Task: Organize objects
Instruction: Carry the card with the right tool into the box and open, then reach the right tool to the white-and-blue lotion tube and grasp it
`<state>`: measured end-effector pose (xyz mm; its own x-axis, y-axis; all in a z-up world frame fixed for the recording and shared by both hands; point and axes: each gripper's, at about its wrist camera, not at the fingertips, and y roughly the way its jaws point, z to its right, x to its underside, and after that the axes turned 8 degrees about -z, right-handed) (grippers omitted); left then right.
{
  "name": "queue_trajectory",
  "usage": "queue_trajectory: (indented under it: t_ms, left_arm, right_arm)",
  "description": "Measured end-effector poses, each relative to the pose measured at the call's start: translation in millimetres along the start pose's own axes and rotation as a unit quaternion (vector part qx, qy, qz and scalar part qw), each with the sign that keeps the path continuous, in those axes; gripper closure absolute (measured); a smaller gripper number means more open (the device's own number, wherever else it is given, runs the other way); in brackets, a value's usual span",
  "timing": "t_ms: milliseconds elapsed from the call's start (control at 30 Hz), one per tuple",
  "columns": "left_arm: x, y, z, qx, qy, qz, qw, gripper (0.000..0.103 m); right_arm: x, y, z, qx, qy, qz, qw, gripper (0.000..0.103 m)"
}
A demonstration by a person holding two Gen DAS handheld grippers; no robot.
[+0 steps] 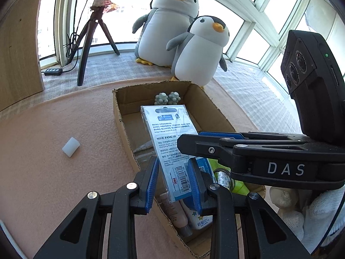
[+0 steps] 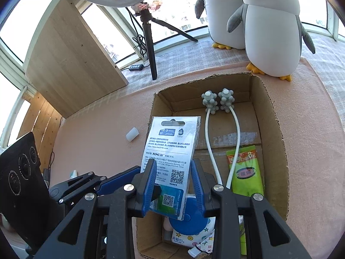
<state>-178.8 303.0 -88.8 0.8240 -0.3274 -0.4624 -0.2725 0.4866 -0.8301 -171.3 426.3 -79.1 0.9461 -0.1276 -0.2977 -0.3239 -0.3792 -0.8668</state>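
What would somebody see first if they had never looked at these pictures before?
Probably the two plush penguins sitting by the window, behind the cardboard box. Next comes the white packet held up over the box, with the right gripper closed on its lower end. A little white block lies alone on the pink cloth to the box's left.

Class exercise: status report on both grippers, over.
Left gripper open around clear-wrapped white card packet. Right gripper pinching it over brown cardboard box. Nothing blocking.
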Motion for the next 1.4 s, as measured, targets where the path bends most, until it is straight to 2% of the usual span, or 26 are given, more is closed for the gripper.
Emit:
queue_trajectory:
  t_ms: [67, 133, 167, 200, 233, 267, 400, 633, 967, 1167, 1400]
  left_arm:
    - [-3.0, 2.6, 0.7, 0.0, 0.002, 0.0, 1.0, 0.073]
    - [-5.0, 6.0, -1.3, -0.004, -0.001, -0.003, 1.0, 0.068]
    - [-5.3, 7.7, -3.0, -0.008, -0.005, -0.006, 0.9999, 0.057]
    - [-4.8, 8.2, -4.9, -0.009, -0.007, -0.005, 0.9999, 0.051]
    - [-3.9, 8.0, -6.7, -0.006, -0.008, -0.005, 0.9999, 0.051]
    - [-2.9, 7.1, -7.9, -0.005, -0.007, -0.004, 1.0, 0.051]
    - [1.1, 1.1, -12.0, -0.014, -0.005, -0.004, 0.9999, 0.047]
    - [22.6, -22.9, -39.3, -0.025, -0.031, -0.004, 0.9992, 0.044]
    - [87.5, -85.2, -99.9, -0.056, -0.093, 0.013, 0.994, 0.033]
    - [136.4, -124.5, -151.7, -0.075, -0.159, 0.014, 0.9844, 0.028]
    - [198.1, -157.4, -199.9, -0.097, -0.208, 0.012, 0.9732, 0.025]
  right_arm:
    - [-3.0, 0.6, 1.7, 0.006, -0.004, 0.0, 1.0, 0.073]
    - [-5.3, 2.2, 3.0, 0.012, -0.008, -0.003, 1.0, 0.073]
    - [-6.3, 2.4, 3.8, 0.015, -0.007, -0.002, 1.0, 0.07]
    - [-6.7, 2.6, 4.2, 0.018, -0.007, -0.002, 1.0, 0.064]
    - [-6.7, 2.4, 3.9, 0.022, -0.007, 0.0, 1.0, 0.057]
    - [-6.5, 2.0, 3.2, 0.025, -0.008, 0.003, 1.0, 0.056]
    - [-5.6, 3.2, 0.6, 0.026, -0.005, 0.003, 1.0, 0.055]
    - [0.0, 3.7, -12.2, 0.021, -0.002, 0.006, 1.0, 0.053]
    - [17.9, 16.7, -70.4, 0.004, -0.045, -0.002, 0.999, 0.048]
    - [33.2, 35.1, -118.1, -0.025, -0.082, -0.014, 0.996, 0.045]
    - [52.5, 66.5, -168.0, -0.053, -0.119, -0.039, 0.991, 0.041]
